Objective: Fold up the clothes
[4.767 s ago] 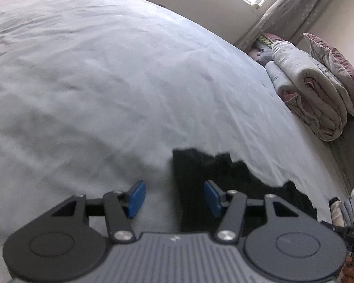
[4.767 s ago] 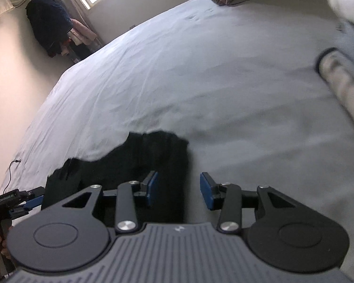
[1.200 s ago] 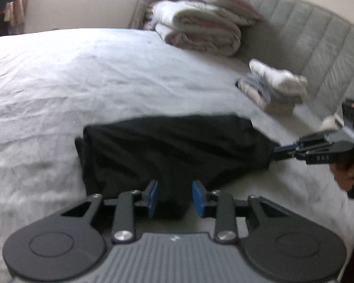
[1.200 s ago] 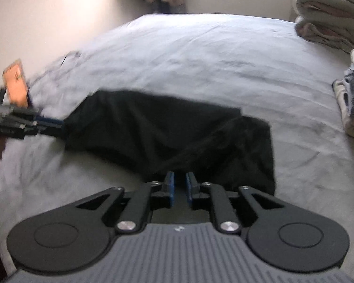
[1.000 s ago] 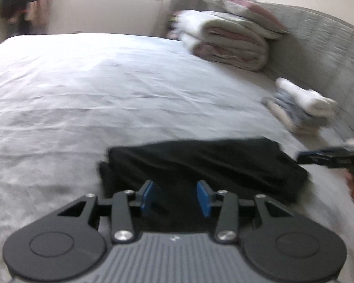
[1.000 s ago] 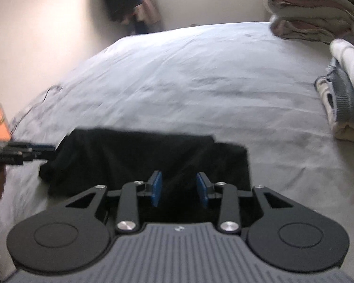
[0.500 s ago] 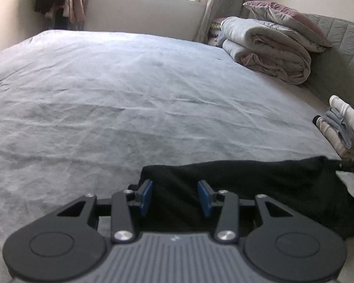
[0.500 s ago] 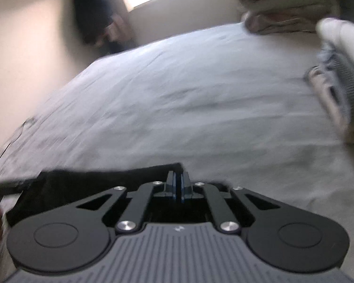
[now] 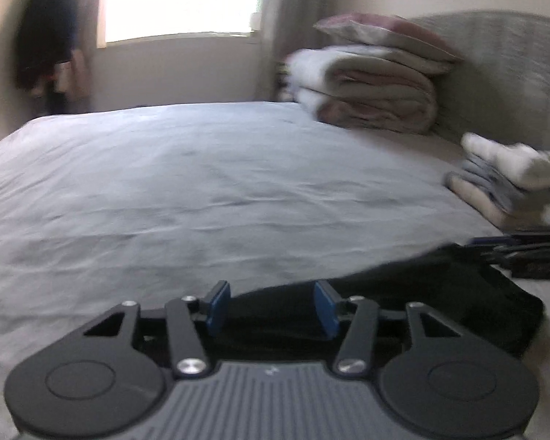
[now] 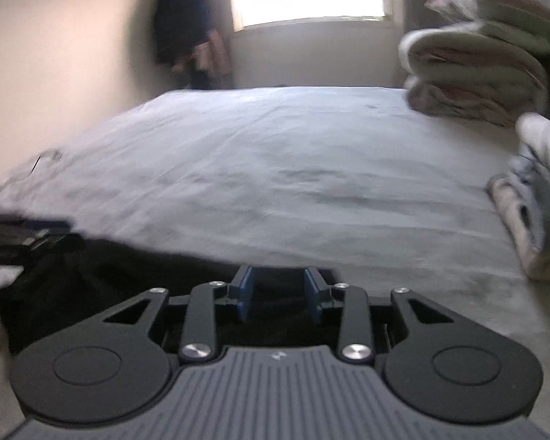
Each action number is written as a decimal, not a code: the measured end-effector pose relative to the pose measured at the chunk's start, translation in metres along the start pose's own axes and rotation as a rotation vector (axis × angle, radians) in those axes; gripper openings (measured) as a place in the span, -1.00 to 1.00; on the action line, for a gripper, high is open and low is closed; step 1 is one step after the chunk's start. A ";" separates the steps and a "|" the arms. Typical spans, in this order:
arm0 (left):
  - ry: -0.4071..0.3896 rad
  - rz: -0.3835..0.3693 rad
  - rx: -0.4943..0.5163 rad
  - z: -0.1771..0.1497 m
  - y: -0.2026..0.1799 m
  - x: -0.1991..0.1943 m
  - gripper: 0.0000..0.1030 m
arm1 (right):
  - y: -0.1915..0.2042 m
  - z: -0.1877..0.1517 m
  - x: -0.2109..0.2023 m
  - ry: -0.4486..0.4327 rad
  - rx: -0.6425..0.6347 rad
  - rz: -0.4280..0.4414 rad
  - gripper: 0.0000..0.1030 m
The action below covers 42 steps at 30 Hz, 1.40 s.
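Observation:
A black garment (image 9: 421, 293) lies folded in a long strip on the grey bed sheet (image 9: 201, 183). My left gripper (image 9: 272, 308) is open, low over the strip's left end, and black cloth lies between its blue pads (image 9: 220, 306). My right gripper (image 10: 278, 293) is open too, over the strip's right end (image 10: 110, 275), with cloth between its pads (image 10: 313, 293). Each gripper shows blurred at the edge of the other's view: the right gripper (image 9: 495, 245) and the left gripper (image 10: 55, 231).
Folded quilts (image 9: 366, 95) with a pillow (image 9: 381, 35) on top sit at the far right by the headboard (image 9: 513, 73). A pile of folded clothes (image 10: 539, 190) lies on the bed's right side. Dark clothes (image 10: 187, 25) hang beside the window.
My right gripper was shut on the cloth half a second ago and now stands open. The left gripper stays open. Both cameras have dropped lower over the bed.

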State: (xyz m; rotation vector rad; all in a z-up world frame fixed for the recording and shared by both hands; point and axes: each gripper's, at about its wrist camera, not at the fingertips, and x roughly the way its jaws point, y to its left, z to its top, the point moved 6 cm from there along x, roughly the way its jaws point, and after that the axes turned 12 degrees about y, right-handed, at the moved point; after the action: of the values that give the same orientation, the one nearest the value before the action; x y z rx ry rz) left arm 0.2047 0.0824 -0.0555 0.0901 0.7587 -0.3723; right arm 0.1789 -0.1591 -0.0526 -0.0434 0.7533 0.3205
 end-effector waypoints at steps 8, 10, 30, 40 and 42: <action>0.100 0.047 0.091 -0.007 -0.018 0.052 0.10 | 0.000 -0.022 0.012 0.059 -0.073 -0.055 -0.48; 0.116 0.048 0.043 -0.002 -0.009 0.050 0.11 | -0.002 -0.022 0.004 0.055 -0.062 -0.048 -0.48; 0.214 0.027 -0.029 -0.068 0.002 -0.050 0.13 | 0.009 -0.049 -0.037 0.104 -0.040 -0.011 -0.38; 0.236 0.044 -0.390 -0.073 0.057 -0.078 0.25 | 0.014 -0.058 -0.067 0.055 0.062 0.064 -0.26; 0.249 0.047 -0.470 -0.075 0.069 -0.072 0.26 | 0.010 -0.066 -0.070 0.044 0.104 0.116 -0.24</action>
State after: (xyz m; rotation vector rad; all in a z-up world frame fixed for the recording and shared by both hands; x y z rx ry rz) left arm 0.1324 0.1842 -0.0643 -0.2922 1.0705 -0.1308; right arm 0.0839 -0.1787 -0.0530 0.0922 0.8167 0.3907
